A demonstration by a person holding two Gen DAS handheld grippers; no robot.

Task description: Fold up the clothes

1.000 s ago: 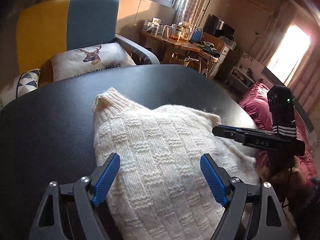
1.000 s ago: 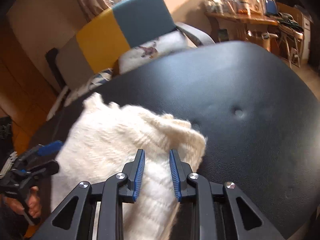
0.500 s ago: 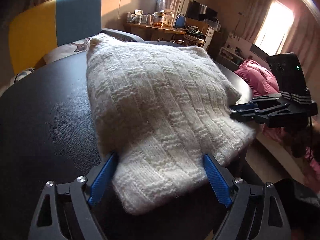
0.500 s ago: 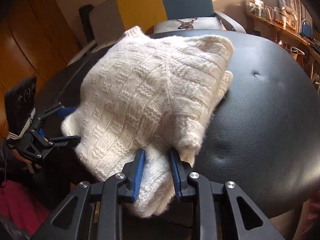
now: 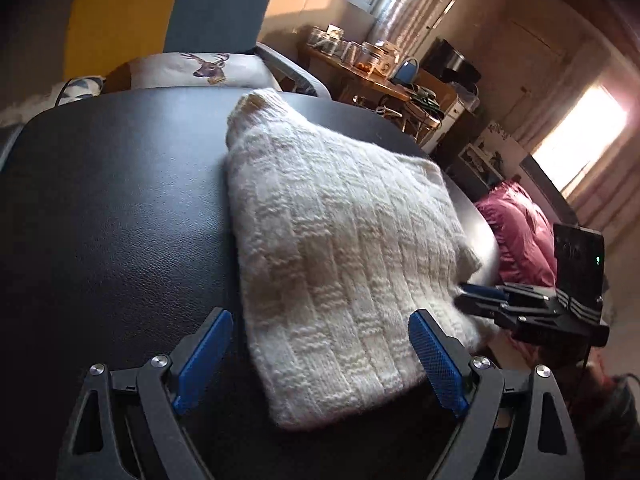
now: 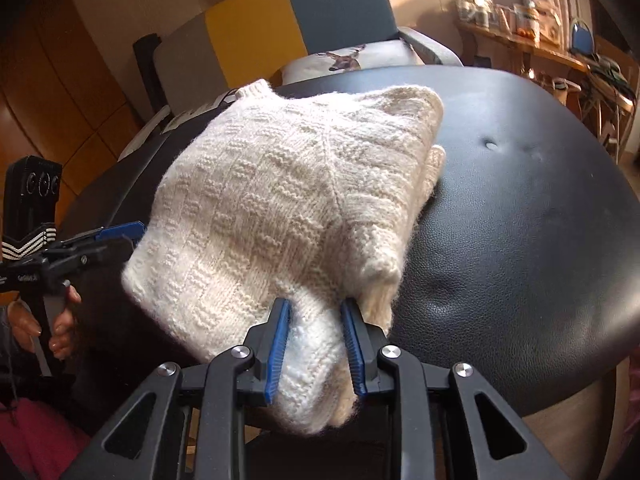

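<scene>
A cream knitted sweater [image 5: 340, 260] lies folded into a thick square on the black padded table [image 5: 120, 220], its near edge reaching the table's front edge. My left gripper [image 5: 320, 360] is open, its blue pads on either side of the sweater's near left corner without clamping it. In the right wrist view my right gripper [image 6: 316, 344] is shut on a thick bunch of the sweater [image 6: 280, 200] at its near right corner. The left gripper [image 6: 116, 236] shows at the sweater's left side, and the right gripper [image 5: 480, 296] shows at its right corner.
A yellow and blue armchair [image 5: 168, 20] with a deer cushion [image 5: 200, 68] stands behind the table. A wooden side table [image 5: 360, 68] with jars is at the back right. Pink bedding [image 5: 516, 232] lies beyond the table's right edge. A hand [image 6: 60, 320] holds the left gripper's handle.
Half a second ago the sweater was lifted close to the left camera; now it rests lower and flatter on the table. The right gripper still holds its corner, and the left stays open.
</scene>
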